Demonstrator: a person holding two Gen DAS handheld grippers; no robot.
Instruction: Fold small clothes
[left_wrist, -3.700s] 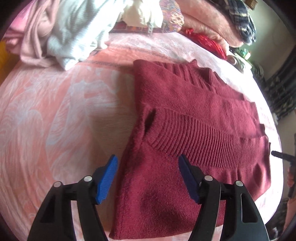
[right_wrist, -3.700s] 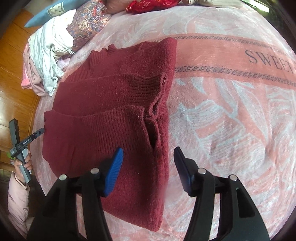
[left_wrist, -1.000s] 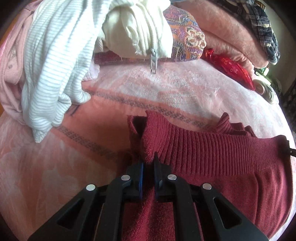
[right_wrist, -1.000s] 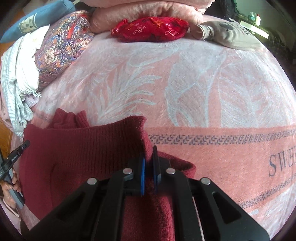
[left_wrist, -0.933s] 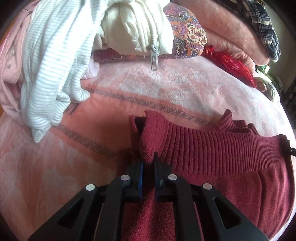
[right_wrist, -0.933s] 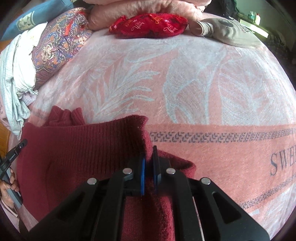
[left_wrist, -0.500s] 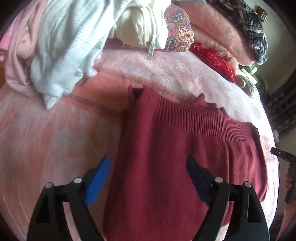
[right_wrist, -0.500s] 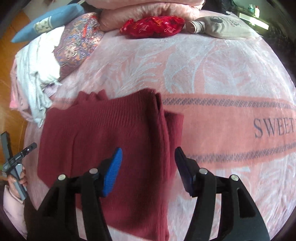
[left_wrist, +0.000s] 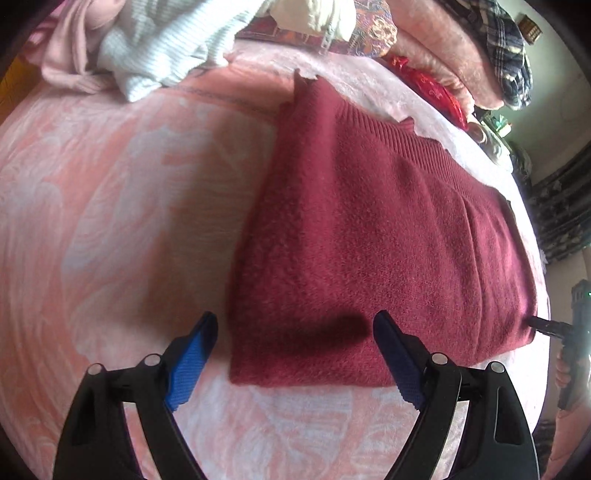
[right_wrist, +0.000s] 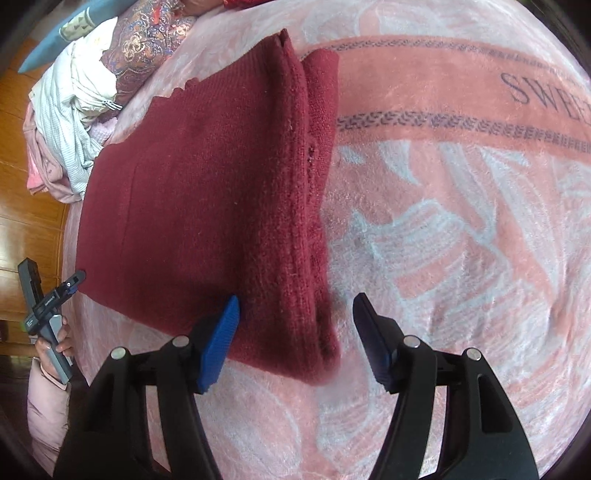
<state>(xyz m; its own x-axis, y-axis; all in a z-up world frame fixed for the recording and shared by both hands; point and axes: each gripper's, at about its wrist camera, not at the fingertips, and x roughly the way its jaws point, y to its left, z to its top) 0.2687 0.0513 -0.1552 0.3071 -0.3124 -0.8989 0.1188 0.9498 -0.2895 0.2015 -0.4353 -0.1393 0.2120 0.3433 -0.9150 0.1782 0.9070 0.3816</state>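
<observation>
The left tool (left_wrist: 291, 354) hangs with its blue-padded jaws spread wide and nothing between them, above the near left corner of the dark red knitted sweater (left_wrist: 369, 229). The sweater lies folded into a thick rectangle on the bed, on a pink plush blanket with pale leaf patterns (left_wrist: 110, 206), its ribbed hem at the far edge.

It looks soft, thick and limp: light enough for either tool, but sure to sag and open if lifted by one layer alone. The fuzzy knit should grip well against the pads and not slip. It is not fragile, though the loose knit could snag or stretch under a hard pull.

In the right wrist view the stacked layers show along the sweater's right side (right_wrist: 295, 206). The right tool (right_wrist: 295, 332) is just above the near right corner, its jaws opening; the corner lies below the gap, untouched by the pads. A good hold would likely be at the two near corners, pinching all layers together, so the stack moves as one.

A heap of pale striped and pink clothes (right_wrist: 70, 122) lies at the far left.
</observation>
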